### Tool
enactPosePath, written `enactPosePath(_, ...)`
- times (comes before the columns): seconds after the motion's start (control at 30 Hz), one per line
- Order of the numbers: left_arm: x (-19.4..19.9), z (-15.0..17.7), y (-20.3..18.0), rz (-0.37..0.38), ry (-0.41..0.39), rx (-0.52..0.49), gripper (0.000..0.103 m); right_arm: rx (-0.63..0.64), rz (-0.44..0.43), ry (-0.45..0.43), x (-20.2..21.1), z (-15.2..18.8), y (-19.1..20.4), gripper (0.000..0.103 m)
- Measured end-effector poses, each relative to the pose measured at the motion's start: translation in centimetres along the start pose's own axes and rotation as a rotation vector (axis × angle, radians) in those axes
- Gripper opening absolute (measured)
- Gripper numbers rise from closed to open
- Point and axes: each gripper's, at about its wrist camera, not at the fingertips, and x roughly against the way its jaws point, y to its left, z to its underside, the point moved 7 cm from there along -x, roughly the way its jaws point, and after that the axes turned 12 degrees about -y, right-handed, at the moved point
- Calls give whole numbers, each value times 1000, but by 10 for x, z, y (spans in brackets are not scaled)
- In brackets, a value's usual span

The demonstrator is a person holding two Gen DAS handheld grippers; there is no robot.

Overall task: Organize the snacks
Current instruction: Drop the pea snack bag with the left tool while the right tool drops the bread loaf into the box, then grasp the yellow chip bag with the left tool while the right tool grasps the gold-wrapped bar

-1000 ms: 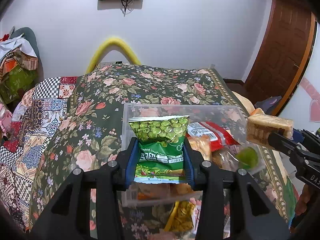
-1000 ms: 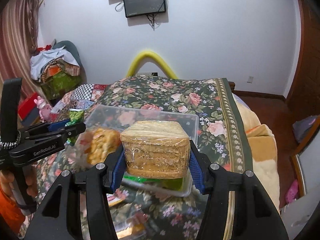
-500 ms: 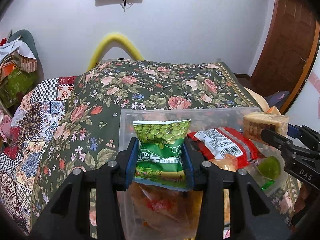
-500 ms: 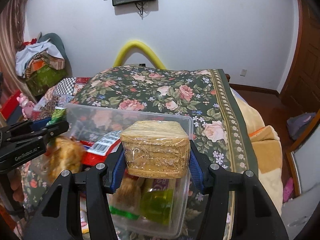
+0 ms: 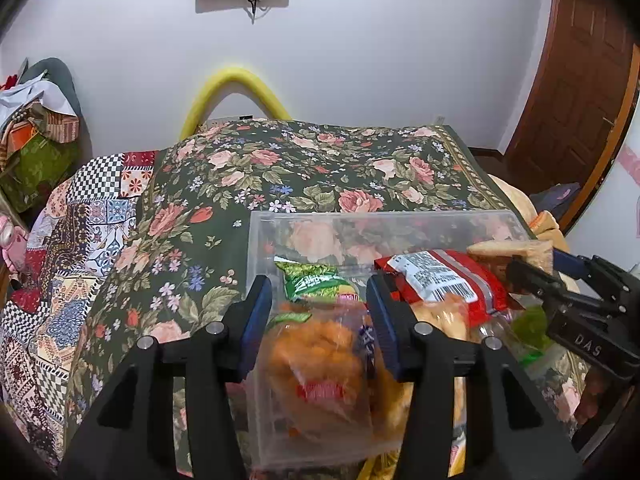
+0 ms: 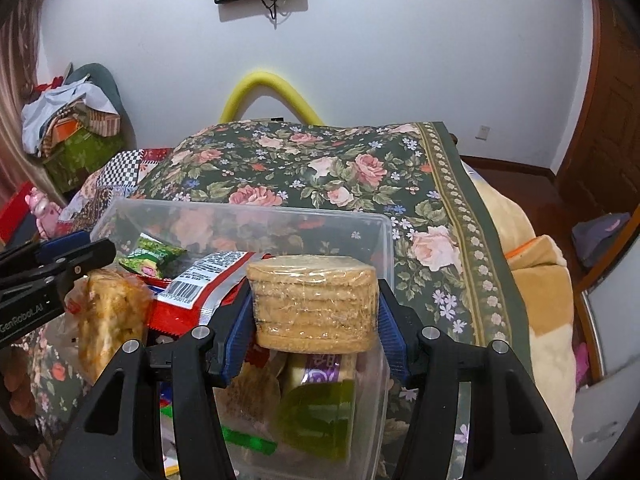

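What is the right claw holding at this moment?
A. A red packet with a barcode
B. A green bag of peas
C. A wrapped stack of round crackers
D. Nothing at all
C: in the right wrist view, the right claw has its blue pads pressed against both sides of the wrapped stack of round crackers, held above the clear plastic box.

Pea packet (image 5: 316, 280) in bin (image 5: 384, 220), barcode packet (image 5: 444, 280) right of it, bin on bedspread (image 5: 320, 168)
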Motion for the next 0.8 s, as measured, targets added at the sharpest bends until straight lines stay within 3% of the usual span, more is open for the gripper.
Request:
enactPosePath(0.43, 85, -1, -9, 40, -77, -30, 63, 38, -44, -64, 71, -7, 23, 65)
enactPosePath(0.63, 118, 20, -11, 57, -75, -38, 69, 47, -80, -34, 97, 21, 42, 73)
enactPosePath(0.8, 133, 53, -11, 67, -33, -56, 70, 37, -108, 51, 97, 64, 59, 78)
